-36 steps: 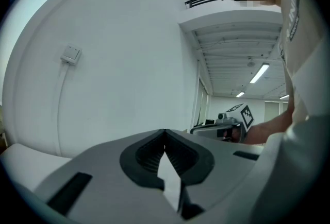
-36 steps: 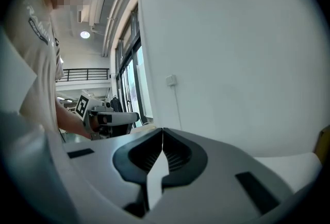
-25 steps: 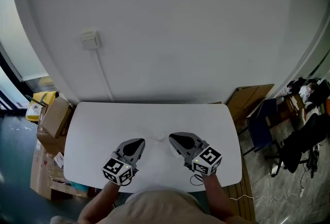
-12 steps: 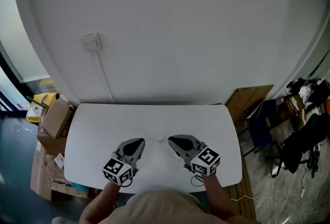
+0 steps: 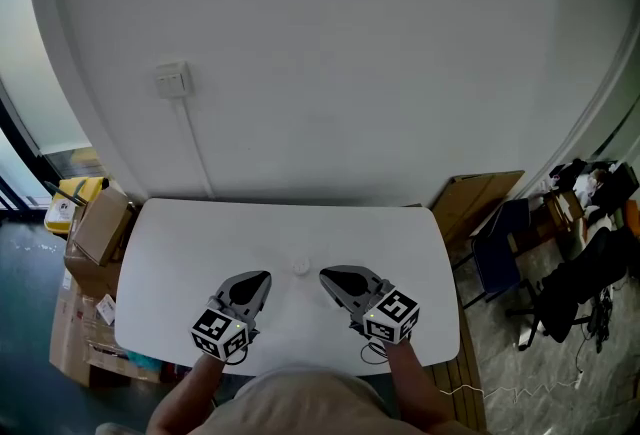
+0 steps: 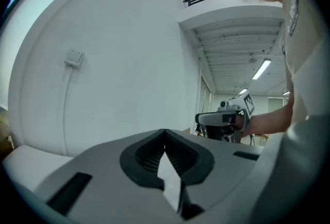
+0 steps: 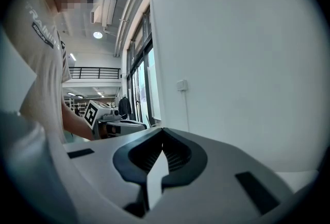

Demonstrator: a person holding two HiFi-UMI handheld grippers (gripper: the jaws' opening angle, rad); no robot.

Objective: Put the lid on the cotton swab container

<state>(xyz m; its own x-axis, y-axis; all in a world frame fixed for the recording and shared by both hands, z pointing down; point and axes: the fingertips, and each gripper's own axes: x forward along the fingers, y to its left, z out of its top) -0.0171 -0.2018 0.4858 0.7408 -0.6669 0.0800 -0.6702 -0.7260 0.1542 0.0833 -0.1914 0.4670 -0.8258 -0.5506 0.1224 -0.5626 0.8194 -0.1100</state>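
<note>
At the lower middle of the head view, a small round white item (image 5: 301,267) (lid or container, too small to tell) lies on the white table (image 5: 180,243). It sits between the tips of the left gripper (image 5: 258,279) and the right gripper (image 5: 330,277), touching neither. In the left gripper view, the jaws meet at their tips with nothing between them. In the right gripper view, the jaws are likewise pressed together and empty; a wall switch (image 7: 181,84) shows above centre.
</note>
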